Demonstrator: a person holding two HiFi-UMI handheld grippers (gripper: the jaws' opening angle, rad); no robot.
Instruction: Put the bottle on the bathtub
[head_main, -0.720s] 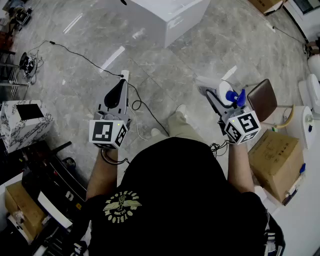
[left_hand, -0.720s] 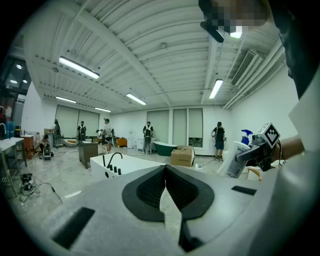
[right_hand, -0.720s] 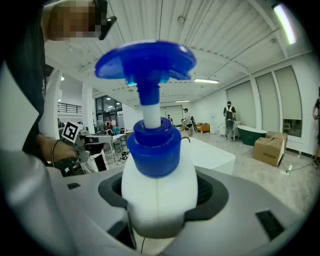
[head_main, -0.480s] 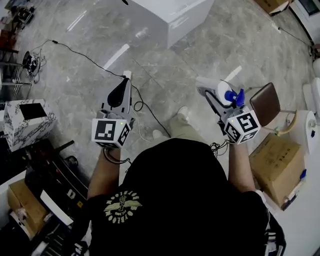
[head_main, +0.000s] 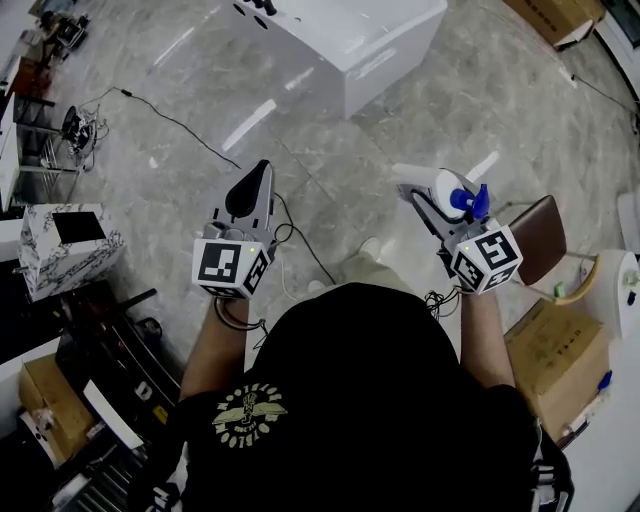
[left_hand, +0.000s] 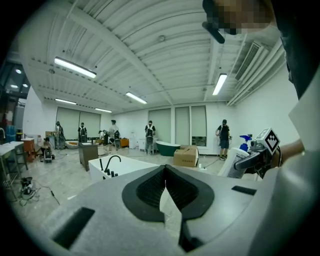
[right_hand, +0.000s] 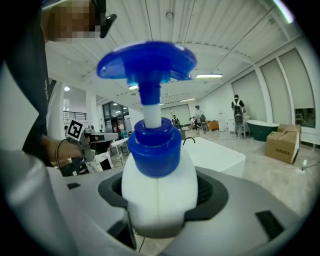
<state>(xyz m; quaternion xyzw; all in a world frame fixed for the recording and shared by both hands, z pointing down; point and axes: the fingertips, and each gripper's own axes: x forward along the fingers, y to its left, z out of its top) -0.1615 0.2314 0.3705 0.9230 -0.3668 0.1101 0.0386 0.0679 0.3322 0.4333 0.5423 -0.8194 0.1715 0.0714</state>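
Note:
A white bottle (right_hand: 157, 182) with a blue pump head (right_hand: 147, 62) stands upright between my right gripper's (right_hand: 159, 200) jaws, which are shut on its body. In the head view that gripper (head_main: 440, 195) carries the bottle (head_main: 448, 186) at the right, over the grey floor. My left gripper (head_main: 262, 170) is held out at the left with its dark pads closed together and nothing in them (left_hand: 165, 169). The white bathtub (head_main: 350, 35) with a black faucet (left_hand: 112, 162) stands ahead of both grippers, some way off, and shows too in the right gripper view (right_hand: 220, 155).
A brown chair (head_main: 538, 225) and a cardboard box (head_main: 555, 340) stand at the right. A marble-patterned box (head_main: 60, 250) sits at the left, and a black cable (head_main: 190, 130) runs over the floor. Far off are several people, a green tub (left_hand: 172, 147) and another carton (left_hand: 186, 157).
The person has stepped toward the white bathtub: chair, boxes and floor marks have slid down the head view and more of the tub shows. Both grippers keep their poses, the bottle still held.

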